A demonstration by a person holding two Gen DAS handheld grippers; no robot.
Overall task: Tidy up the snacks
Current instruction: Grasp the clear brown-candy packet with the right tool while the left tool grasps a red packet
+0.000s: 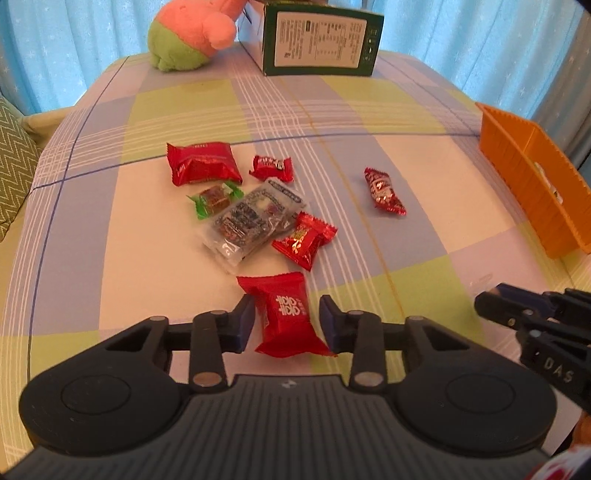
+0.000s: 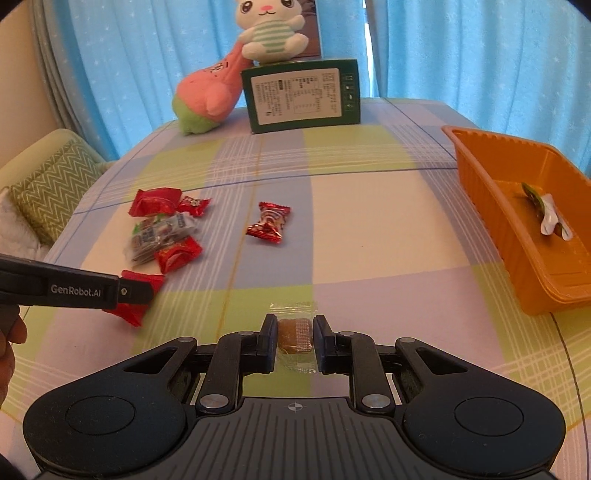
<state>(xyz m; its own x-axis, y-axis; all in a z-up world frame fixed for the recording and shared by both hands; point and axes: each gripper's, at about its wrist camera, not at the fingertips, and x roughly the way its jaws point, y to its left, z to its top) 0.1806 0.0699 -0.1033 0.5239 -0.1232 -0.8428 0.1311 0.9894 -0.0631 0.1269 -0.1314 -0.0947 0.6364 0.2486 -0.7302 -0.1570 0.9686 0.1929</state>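
Note:
My left gripper point(image 1: 287, 319) is closed around a red snack packet point(image 1: 286, 315) low over the checked tablecloth; both pads touch its sides. My right gripper point(image 2: 295, 334) is closed around a brown candy in a clear wrapper point(image 2: 294, 334). Several more snacks lie in a pile point(image 1: 243, 210) ahead of the left gripper, with one red candy point(image 1: 384, 192) apart to the right. An orange basket point(image 2: 491, 206) stands at the right and holds one green-and-white wrapped snack point(image 2: 546, 214).
A green box point(image 2: 303, 96) stands at the table's far edge with a pink-and-green plush point(image 2: 207, 99) leaning beside it and a white bunny plush point(image 2: 273, 33) on top. Blue curtains hang behind. A green cushion point(image 2: 55, 184) lies off the left edge.

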